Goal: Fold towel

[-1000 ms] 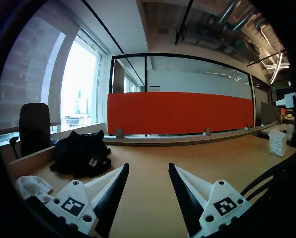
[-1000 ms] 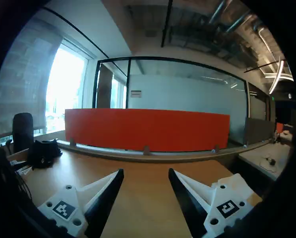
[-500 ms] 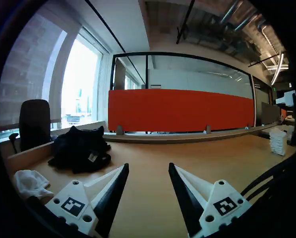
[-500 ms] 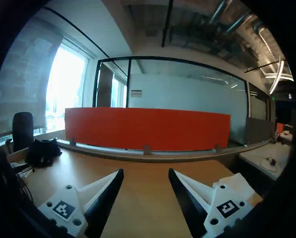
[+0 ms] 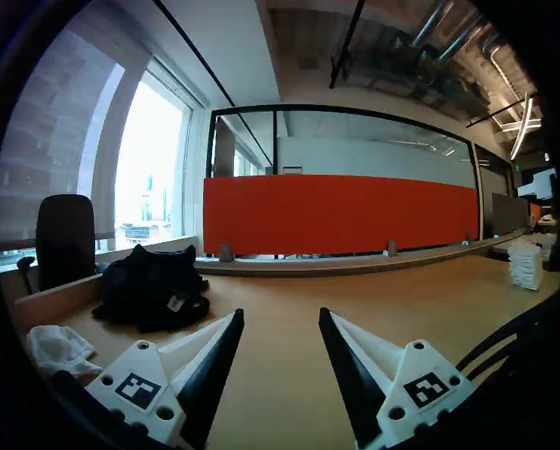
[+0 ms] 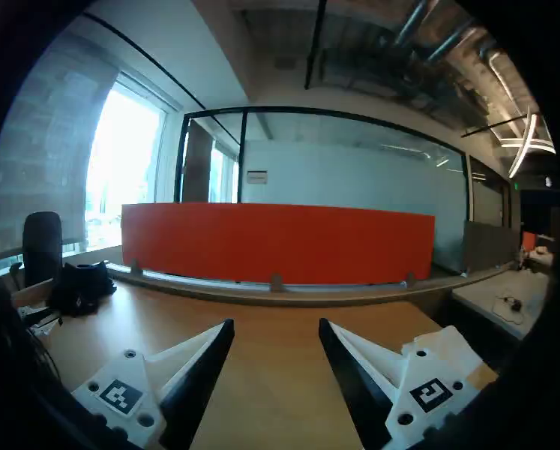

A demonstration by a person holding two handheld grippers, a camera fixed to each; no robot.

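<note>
**Open-plan office lit from the left**

A light wooden table (image 5: 294,300) runs across both views to an orange divider panel (image 5: 339,214), which stands along its far edge on small grey feet (image 5: 226,251). Behind the panel, a black-framed glass wall (image 5: 369,150) closes off a pale room. At the left, a tall window (image 5: 148,176) lets in bright daylight beside a brick-patterned wall section (image 5: 43,150). A black office chair (image 5: 66,240) stands beyond the table's left end. The ceiling is open, with exposed pipes (image 5: 437,30) and thin strip lights (image 5: 523,124) at the right. In the right gripper view, a white table (image 6: 482,300) sits off to the right.
</note>
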